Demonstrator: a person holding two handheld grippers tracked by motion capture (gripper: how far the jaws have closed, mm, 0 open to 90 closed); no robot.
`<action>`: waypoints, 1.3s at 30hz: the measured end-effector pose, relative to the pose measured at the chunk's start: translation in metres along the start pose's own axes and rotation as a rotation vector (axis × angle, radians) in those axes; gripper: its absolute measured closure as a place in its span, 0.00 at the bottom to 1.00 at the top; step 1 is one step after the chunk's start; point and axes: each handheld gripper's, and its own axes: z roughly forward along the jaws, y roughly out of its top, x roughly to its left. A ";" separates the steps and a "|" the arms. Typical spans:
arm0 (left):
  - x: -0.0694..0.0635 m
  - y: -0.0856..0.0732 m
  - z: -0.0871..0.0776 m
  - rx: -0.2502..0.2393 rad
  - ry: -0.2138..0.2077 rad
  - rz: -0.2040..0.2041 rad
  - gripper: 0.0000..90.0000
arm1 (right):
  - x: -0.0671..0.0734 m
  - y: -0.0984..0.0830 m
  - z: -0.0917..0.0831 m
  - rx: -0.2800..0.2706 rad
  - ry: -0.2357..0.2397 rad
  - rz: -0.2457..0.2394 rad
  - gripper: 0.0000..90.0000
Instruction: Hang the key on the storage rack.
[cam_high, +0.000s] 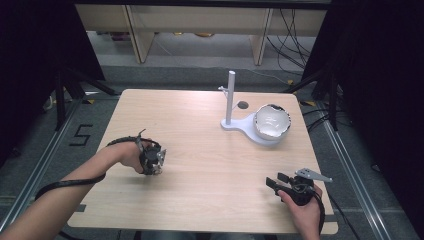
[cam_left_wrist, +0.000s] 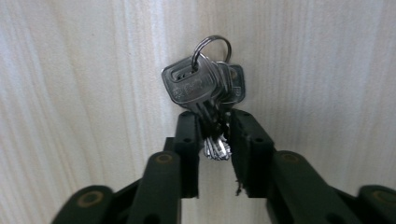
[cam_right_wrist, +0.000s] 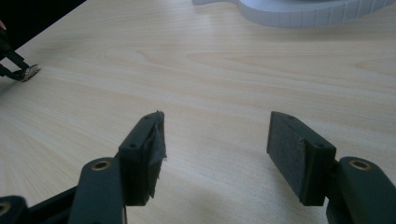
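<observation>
High view puts the left gripper near the worktop's left edge, the keys too small to make out there. Left gripper view shows its jaws clamped on the bunch of keys, blades hidden between the pads, heads and ring pointing straight away from the jaws. Toward the far right corner stands a white stand with a bowl. Near the right front corner, the right gripper has its jaws wide apart, holding nothing.

One bunch of keys, one stand, one bowl, two grippers.
</observation>
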 end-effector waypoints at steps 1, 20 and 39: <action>-0.001 0.000 0.000 0.002 0.002 -0.004 0.85 | -0.001 0.000 0.000 -0.007 -0.007 -0.017 0.42; -0.022 -0.002 0.000 0.001 0.042 -0.051 0.92 | 0.002 0.000 0.000 0.006 0.003 0.025 0.42; -0.027 -0.009 -0.002 -0.011 0.025 -0.120 0.80 | 0.003 0.000 0.001 0.014 -0.006 0.027 0.42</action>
